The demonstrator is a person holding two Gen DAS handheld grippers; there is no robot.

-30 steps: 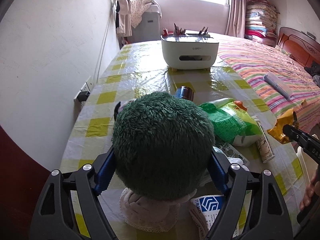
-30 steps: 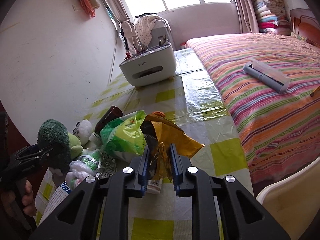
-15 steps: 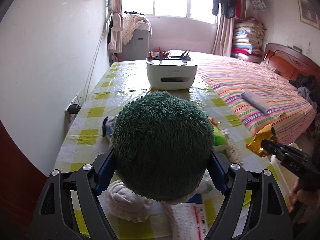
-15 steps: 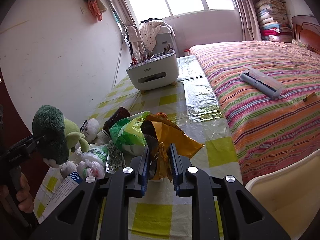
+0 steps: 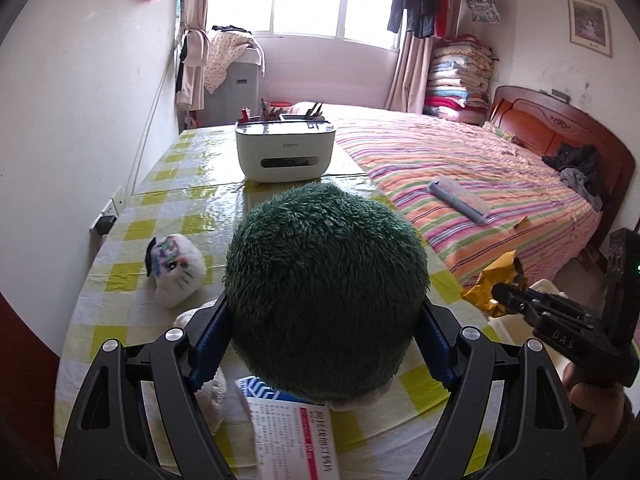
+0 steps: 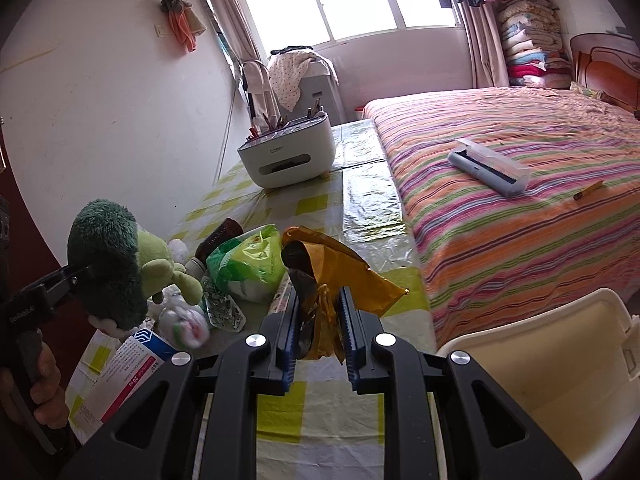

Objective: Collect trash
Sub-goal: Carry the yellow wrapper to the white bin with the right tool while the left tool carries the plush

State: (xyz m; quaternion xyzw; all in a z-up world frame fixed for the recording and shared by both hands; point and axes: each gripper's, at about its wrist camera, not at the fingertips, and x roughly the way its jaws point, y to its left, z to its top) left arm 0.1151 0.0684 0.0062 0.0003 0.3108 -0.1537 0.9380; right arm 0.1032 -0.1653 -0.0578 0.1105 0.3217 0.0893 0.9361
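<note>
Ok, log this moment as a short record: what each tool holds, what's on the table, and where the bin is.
left tool: shut on green plush, held clear of the table
right tool: shut on yellow wrapper
table: green bag, white plush, leaflet, white organizer
bin: cream, beside the table, below right of the right tool
bed: striped cover, grey case on it

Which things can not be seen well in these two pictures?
- Left wrist view: the green plush toy hides most of the trash pile behind it.
- Right wrist view: the white bin is cut off by the edge; its inside is hidden.
- Paper box: print too small to read.
</note>
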